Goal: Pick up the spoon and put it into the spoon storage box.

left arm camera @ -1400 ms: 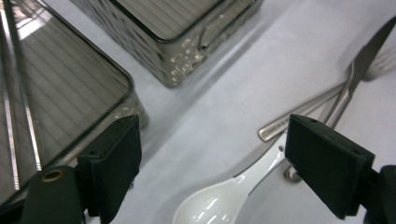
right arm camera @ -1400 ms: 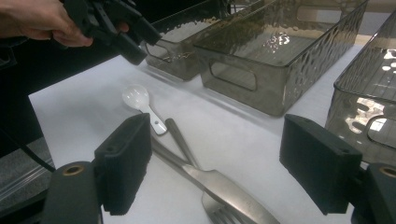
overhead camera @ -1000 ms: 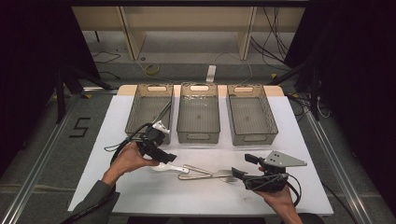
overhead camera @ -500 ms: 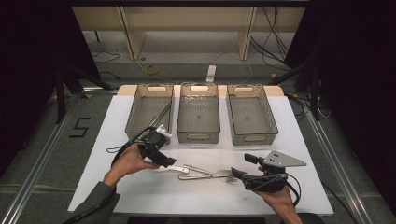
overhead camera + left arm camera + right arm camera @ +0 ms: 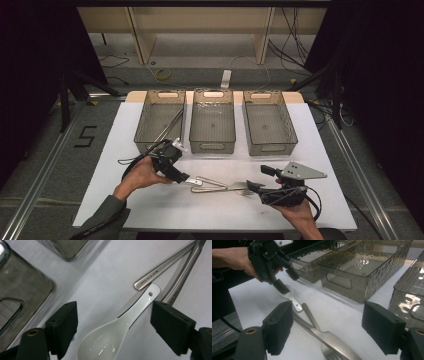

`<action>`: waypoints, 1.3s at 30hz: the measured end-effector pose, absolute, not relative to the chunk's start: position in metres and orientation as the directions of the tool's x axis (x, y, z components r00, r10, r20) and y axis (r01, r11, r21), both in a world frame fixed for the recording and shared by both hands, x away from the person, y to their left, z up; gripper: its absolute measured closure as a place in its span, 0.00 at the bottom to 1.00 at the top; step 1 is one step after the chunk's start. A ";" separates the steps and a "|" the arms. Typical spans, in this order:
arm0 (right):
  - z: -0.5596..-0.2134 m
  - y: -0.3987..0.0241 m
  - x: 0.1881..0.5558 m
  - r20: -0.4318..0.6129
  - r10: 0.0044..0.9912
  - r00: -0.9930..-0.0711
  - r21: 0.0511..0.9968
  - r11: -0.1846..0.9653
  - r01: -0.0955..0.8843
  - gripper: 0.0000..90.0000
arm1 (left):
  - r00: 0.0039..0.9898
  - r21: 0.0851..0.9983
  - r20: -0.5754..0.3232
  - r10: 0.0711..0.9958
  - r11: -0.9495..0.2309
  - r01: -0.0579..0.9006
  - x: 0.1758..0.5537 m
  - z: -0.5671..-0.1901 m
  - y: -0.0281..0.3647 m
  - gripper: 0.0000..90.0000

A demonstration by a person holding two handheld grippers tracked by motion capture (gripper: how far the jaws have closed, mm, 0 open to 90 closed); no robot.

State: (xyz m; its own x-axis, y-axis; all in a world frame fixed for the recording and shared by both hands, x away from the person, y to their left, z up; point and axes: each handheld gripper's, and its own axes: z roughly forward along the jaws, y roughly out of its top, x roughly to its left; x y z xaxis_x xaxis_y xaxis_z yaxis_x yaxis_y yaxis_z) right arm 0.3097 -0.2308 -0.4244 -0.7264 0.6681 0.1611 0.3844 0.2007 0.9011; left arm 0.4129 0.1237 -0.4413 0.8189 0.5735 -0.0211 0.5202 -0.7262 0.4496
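Left gripper (image 5: 113, 322) over the white spoon (image 5: 117, 330), jaws closing but not yet on it.

My left jaws have just been narrowing and straddle the spoon on the white table (image 5: 125, 200), in front of the bins (image 5: 212, 127); pads stand clear either side, nothing gripped. Risks as I judge them: glazed ceramic may skid out from the pads or pivot if pinched off-centre. The handle tip lies just beside the steel cutlery handles (image 5: 160, 275), so a crooked close could nudge those or catch one too. My right gripper (image 5: 329, 332) hangs open near the fork (image 5: 337, 350), holding nothing.
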 end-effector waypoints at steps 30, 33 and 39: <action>-0.425 -0.229 0.310 0.152 0.670 -0.727 0.898 0.214 0.385 0.29 | 0.890 0.362 0.002 0.456 -0.830 0.424 0.406 -0.465 0.105 0.58; -0.425 -0.230 0.310 0.152 0.670 -0.727 0.898 0.214 0.385 0.29 | 0.898 0.353 -0.001 0.440 -0.840 0.412 0.404 -0.465 0.104 0.65; -0.424 -0.231 0.309 0.152 0.673 -0.724 0.899 0.210 0.384 0.29 | 0.910 0.338 -0.015 0.415 -0.854 0.395 0.403 -0.464 0.109 0.73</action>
State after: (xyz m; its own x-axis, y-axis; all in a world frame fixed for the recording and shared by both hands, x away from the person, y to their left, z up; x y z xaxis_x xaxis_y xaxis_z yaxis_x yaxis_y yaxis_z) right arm 0.3093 -0.2312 -0.4245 -0.7235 0.6733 0.1519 0.3840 0.2098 0.8992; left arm 0.4029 0.1089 -0.4637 0.9097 0.4150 -0.0146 0.3951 -0.8540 0.3385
